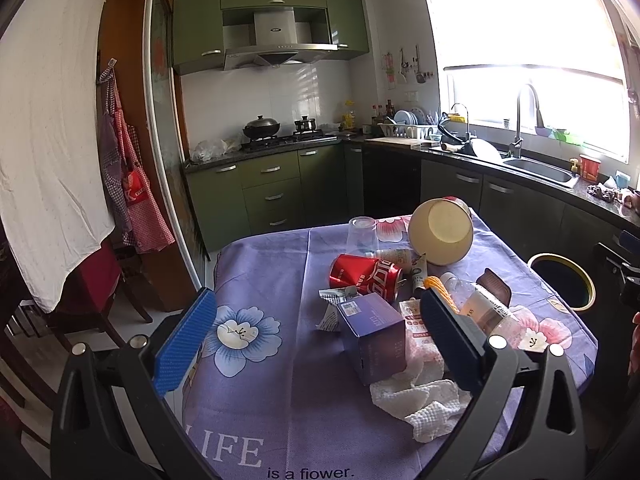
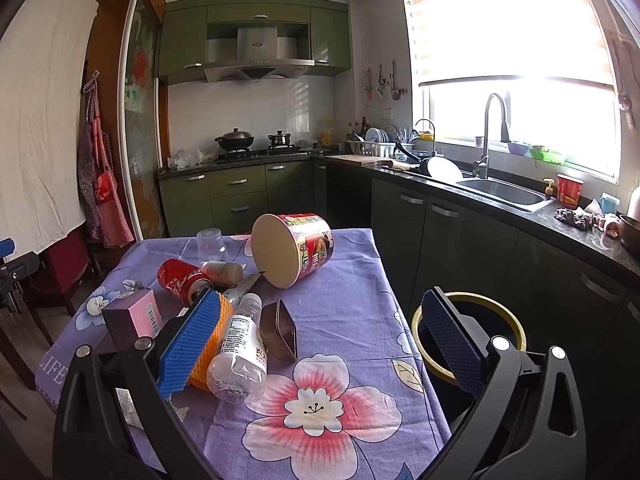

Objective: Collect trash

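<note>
Both grippers empty, jaws spread wide, hovering above the near edge of the table (image 2: 352,264); nothing collected yet, by the look of the pile. Left gripper (image 1: 318,332) frames the purple box (image 1: 374,334), which stands on a crumpled white paper towel (image 1: 424,404); likely the first pick, since it sits nearest and clear on its left side. Right gripper (image 2: 320,338) frames the clear plastic bottle (image 2: 240,344), lying on its side beside a small brown tray (image 2: 280,334). Farther off: dented red can (image 2: 182,278), upturned clear cup (image 2: 211,245), and a noodle tub (image 2: 294,254) tipped over with its base toward the camera. Trash bin (image 2: 518,326), yellow-rimmed, stands on the floor just right of the table, presumably so items can drop in with a short carry. An orange mesh piece (image 2: 222,336) lies partly hidden behind the right gripper's left pad.
</note>
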Demonstrator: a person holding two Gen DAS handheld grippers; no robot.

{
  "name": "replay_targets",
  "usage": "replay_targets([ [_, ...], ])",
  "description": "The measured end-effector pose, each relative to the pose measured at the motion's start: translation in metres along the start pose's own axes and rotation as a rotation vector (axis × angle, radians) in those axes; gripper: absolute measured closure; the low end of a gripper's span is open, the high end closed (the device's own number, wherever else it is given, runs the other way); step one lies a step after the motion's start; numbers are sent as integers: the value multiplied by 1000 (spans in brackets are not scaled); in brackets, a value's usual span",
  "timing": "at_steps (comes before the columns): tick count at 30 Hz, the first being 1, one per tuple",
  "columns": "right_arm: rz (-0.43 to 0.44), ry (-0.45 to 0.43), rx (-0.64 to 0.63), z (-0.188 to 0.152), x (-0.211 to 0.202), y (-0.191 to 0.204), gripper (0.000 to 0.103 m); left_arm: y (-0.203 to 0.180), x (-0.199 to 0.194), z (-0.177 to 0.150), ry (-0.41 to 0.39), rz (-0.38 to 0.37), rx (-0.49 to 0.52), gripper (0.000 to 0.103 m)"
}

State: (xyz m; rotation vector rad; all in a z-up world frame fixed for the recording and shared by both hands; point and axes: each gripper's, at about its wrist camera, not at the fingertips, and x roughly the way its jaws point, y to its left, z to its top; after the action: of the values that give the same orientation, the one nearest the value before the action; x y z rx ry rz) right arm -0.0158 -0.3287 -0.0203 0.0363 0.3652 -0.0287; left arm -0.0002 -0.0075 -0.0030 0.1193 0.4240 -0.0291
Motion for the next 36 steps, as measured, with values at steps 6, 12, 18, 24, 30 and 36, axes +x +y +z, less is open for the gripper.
replay_targets([
  [6,0,0,1,0,0,0,4,0,0,0,0,0,-1,6],
  [12,0,4,0,-2,2,1,4,-1,1,0,2,-2,1,6],
  [18,0,4,0,-3,2,1,4,-2,1,0,2,-4,1,6],
  [24,-1,5,0,-3,3,1,4,-3,2,0,2,-6,1,6],
  [30,0,5,-1,-3,3,0,4,-3,2,1,2,-4,1,6],
  [36,0,5,0,-3,3,0,4,-3,2,0,2,-6,3,6],
])
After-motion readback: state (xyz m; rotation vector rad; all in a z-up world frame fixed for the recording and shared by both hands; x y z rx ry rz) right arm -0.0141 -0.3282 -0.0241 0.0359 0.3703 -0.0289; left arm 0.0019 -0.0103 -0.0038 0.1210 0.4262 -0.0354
